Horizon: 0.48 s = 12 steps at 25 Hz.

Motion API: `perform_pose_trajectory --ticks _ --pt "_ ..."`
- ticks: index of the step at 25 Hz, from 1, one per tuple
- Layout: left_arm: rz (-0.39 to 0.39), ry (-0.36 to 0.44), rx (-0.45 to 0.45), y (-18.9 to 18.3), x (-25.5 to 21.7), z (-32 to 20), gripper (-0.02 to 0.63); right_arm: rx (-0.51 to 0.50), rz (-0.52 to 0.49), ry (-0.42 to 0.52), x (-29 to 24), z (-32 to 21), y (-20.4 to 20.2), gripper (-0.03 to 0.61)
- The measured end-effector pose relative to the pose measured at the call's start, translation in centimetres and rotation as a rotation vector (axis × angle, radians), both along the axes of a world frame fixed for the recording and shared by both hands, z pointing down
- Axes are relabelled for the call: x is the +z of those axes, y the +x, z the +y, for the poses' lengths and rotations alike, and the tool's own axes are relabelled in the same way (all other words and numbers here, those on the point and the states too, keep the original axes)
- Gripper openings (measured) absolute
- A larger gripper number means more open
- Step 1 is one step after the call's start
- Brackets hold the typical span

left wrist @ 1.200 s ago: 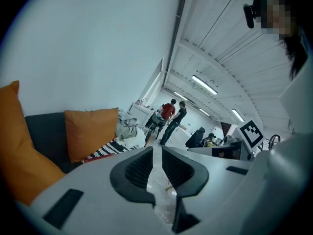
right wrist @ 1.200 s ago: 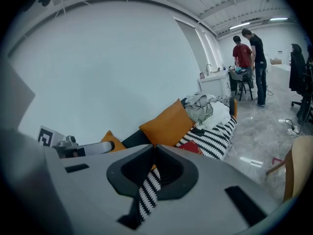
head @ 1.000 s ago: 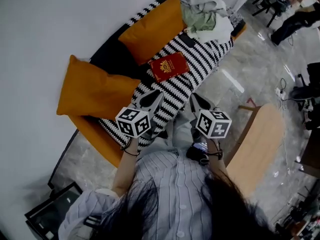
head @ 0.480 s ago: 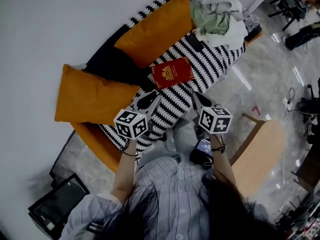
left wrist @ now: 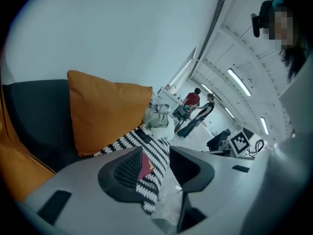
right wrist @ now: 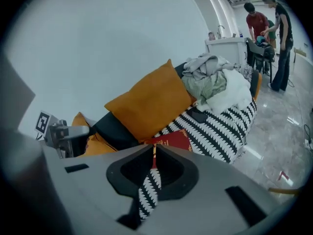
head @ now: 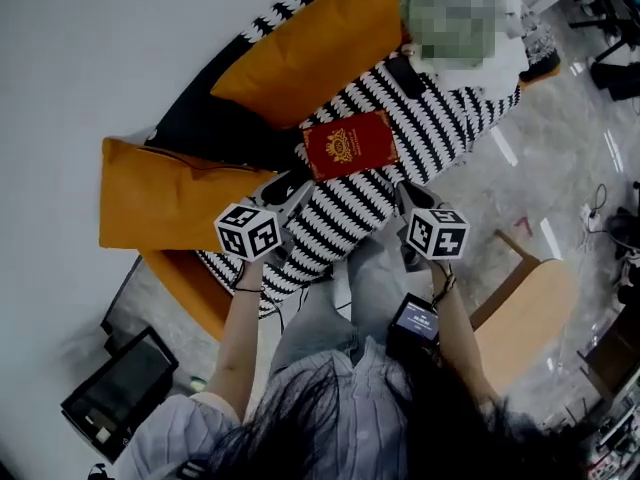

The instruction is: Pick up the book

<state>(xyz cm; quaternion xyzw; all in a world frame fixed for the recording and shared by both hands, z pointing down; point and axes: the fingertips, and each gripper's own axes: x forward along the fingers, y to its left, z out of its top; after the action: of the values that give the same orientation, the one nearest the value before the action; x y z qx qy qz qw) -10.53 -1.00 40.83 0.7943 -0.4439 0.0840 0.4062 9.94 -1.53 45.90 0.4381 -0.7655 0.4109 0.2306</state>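
Note:
A red book [head: 350, 145] with a gold crest lies flat on the black-and-white striped sofa cover [head: 440, 118]. My left gripper [head: 287, 186] hovers just short of the book's near-left corner. Its jaws have just been opening and stand apart with nothing between them. In the left gripper view a sliver of the book [left wrist: 145, 167] shows through the gap of the left gripper [left wrist: 157, 156]. My right gripper [head: 408, 194] is shut and empty, near the book's right corner. The right gripper view has the book [right wrist: 177, 140] just beyond the closed tips of the right gripper [right wrist: 153, 149].
Two orange cushions [head: 320, 43] [head: 170, 196] lean on the dark sofa back behind and left of the book. A pile of clothes [right wrist: 212, 82] sits at the sofa's far end. A wooden stool [head: 525, 313] stands at the right, a black case [head: 118, 388] on the floor at left. People [right wrist: 266, 28] stand far off.
Both grippers have come forward and down towards the book. The left jaws, closed in the earlier frames, now stand apart. The right jaws stay closed.

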Motion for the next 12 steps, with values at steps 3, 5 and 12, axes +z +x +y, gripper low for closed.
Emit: perform_pose_trajectory --ticks 3,5,12 --pt "-0.056 -0.054 0.02 -0.6 4.3 -1.3 0.165 -0.008 0.02 -0.01 3.4 -1.2 0.5 0.028" --pt "-0.083 -0.085 0.038 -1.0 7.1 -2.1 0.166 -0.029 0.032 -0.015 5.6 -1.7 0.6 0.028" --pt "-0.096 -0.201 0.047 -2.3 16.5 -4.3 0.166 -0.092 -0.016 -0.085 13.6 -2.7 -0.1 0.029"
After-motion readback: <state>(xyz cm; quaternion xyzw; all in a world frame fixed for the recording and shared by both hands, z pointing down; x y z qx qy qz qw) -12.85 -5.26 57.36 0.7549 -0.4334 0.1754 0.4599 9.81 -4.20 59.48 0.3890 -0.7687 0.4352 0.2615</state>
